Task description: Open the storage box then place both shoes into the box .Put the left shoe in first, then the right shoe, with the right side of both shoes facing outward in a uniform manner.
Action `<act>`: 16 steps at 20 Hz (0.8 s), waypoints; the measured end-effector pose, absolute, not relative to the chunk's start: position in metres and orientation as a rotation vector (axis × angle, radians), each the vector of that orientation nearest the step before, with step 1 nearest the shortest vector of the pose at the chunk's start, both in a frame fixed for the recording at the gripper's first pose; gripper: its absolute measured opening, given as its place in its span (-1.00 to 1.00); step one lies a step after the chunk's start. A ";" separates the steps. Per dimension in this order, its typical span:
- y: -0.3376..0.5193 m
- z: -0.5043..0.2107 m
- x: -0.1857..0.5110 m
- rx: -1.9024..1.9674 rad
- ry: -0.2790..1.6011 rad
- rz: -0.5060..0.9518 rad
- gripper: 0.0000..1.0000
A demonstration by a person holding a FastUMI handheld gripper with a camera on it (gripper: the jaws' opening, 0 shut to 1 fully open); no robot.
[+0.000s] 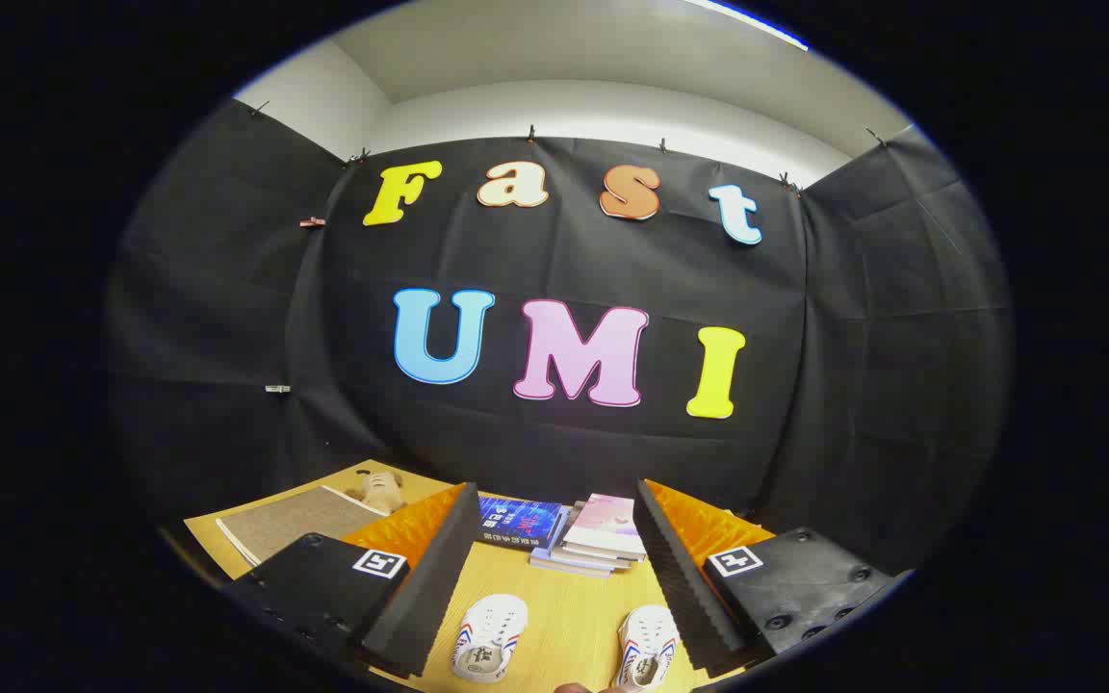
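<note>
The tongs stand wide apart, gripping nothing. Two white shoes lie on the wooden bench between the fingers: one shoe by the left finger, the other shoe by the right. Beyond them lie a blue book and one stack of books. A stuffed toy sits far left.

Black cloth hangs as the far wall of the booth and wraps round to the left and right sides, creased in places and pinned along its top edge with small clips. Above the cloth a plain white wall rises to a pale ceiling, with a bright strip of light at the far upper right. Below stands a wooden table with a light grain. A grey mat lies on its far left part.
</note>
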State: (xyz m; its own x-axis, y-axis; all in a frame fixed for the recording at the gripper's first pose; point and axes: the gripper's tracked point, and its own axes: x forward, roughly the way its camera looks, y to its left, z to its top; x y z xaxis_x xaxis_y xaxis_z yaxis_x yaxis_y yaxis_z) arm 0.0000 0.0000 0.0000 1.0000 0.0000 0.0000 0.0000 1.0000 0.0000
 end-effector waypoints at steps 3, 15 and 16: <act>-0.001 -0.001 0.005 0.007 0.004 -0.013 0.95; -0.003 -0.019 0.022 0.034 0.035 -0.059 0.95; -0.002 -0.022 0.022 0.039 0.044 -0.062 0.95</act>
